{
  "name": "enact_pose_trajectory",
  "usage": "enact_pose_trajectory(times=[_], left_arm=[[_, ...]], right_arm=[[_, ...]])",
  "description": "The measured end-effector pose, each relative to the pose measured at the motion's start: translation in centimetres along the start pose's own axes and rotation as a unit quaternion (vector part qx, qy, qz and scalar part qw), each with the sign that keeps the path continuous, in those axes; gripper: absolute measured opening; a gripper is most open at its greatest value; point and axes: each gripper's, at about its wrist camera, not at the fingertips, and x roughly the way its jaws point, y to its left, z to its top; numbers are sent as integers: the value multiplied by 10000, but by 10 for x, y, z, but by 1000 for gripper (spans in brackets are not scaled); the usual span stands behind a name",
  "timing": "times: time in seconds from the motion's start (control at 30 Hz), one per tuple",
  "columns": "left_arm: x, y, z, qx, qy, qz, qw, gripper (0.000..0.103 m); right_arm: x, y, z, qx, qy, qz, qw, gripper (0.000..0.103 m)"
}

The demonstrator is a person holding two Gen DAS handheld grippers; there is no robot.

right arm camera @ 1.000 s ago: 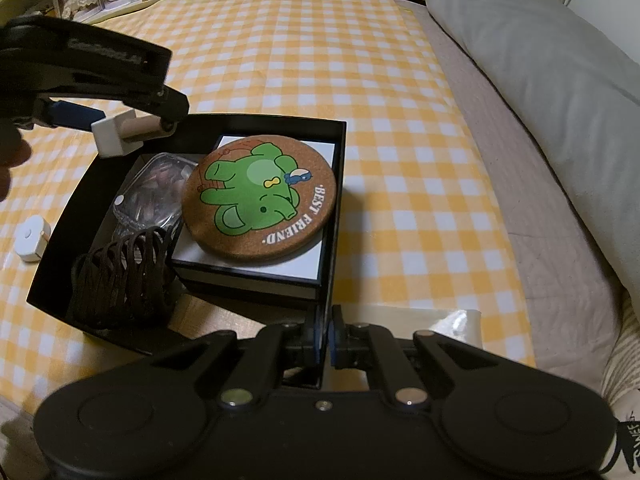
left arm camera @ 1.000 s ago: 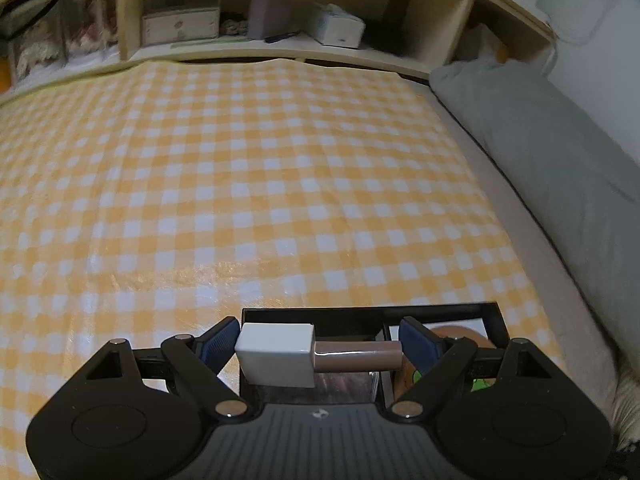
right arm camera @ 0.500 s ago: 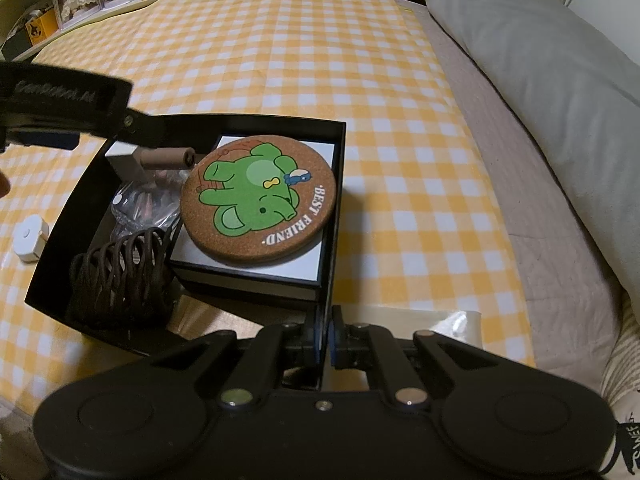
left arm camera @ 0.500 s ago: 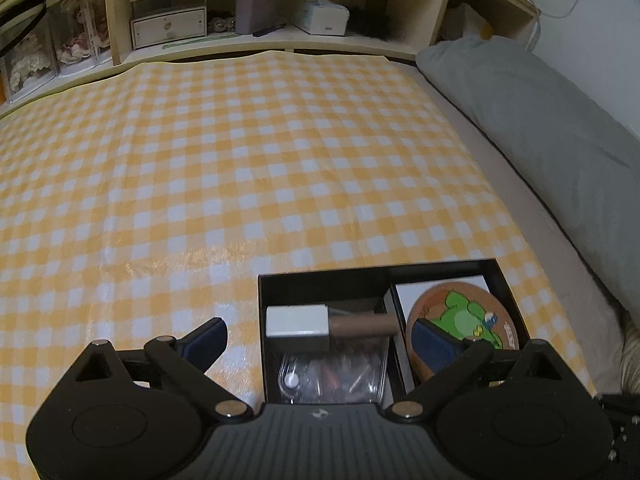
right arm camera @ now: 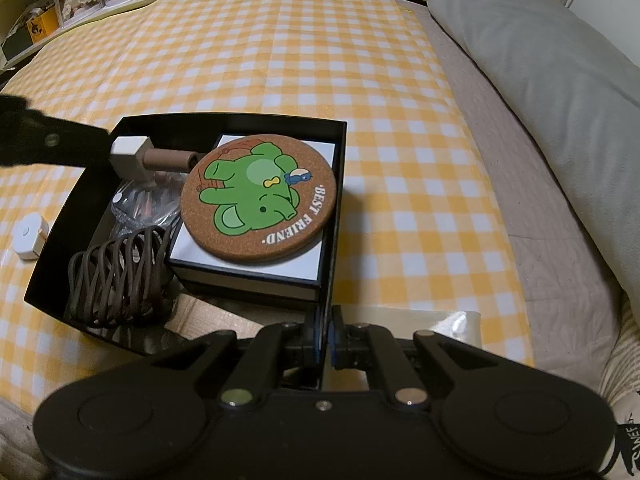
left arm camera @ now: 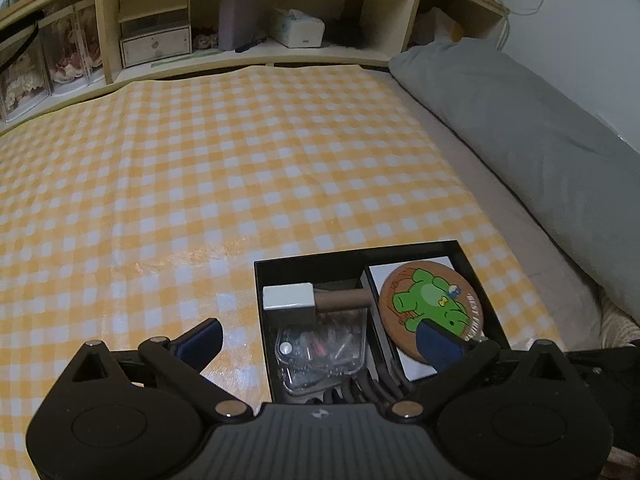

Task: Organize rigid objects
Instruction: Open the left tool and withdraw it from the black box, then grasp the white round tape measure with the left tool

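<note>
A black open box (right arm camera: 334,184) sits on the yellow checked cloth. In it lie a small stamp with a white block head and brown handle (left arm camera: 316,299) (right arm camera: 150,157), a clear plastic case (left arm camera: 320,354), a coiled dark cord (right arm camera: 116,280), and a cork coaster with a green elephant (right arm camera: 258,198) on a white box. My left gripper (left arm camera: 320,342) is open and empty, above the box's near side. My right gripper (right arm camera: 326,338) is shut on the box's near wall.
A small white round object (right arm camera: 28,236) lies on the cloth left of the box. A grey pillow (left arm camera: 520,128) runs along the right. Wooden shelves (left arm camera: 240,40) with boxes stand at the back. A clear plastic sheet (right arm camera: 448,320) lies under the box's corner.
My left gripper opened and let go of the stamp, which now lies in the box. The left gripper has drawn back and up. The right gripper has not moved.
</note>
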Motion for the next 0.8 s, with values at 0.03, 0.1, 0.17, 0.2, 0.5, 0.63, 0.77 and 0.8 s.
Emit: enact_pose_trajectory(times=[0.03, 0.1, 0.17, 0.2, 0.5, 0.63, 0.77, 0.8], left_arm=[[-4, 1, -2, -35, -27, -10, 10000, 103], [-12, 2, -4, -97, -85, -42, 9999, 103], [-19, 2, -6, -106, -102, -34, 9999, 103], [-22, 3, -7, -104, -118, -36, 9999, 103], [-51, 30, -17, -149, -301, -51, 9994, 103], [-61, 50, -21, -137, -374, 51, 9992, 103], [-64, 74, -25, -143, -395, 299, 9987, 103], [-63, 81, -26, -176, -391, 367, 9984, 103]], right_arm=[[0, 0, 0, 0, 0, 0, 10000, 5], [0, 0, 0, 0, 1, 0, 10000, 5], [0, 0, 0, -9, 1, -5, 10000, 5], [0, 0, 0, -14, 1, -8, 10000, 5], [0, 0, 0, -14, -4, -15, 10000, 5], [0, 0, 0, -23, -4, -18, 10000, 5], [0, 1, 0, -22, -4, -20, 10000, 5], [0, 1, 0, -28, -5, -23, 10000, 5]])
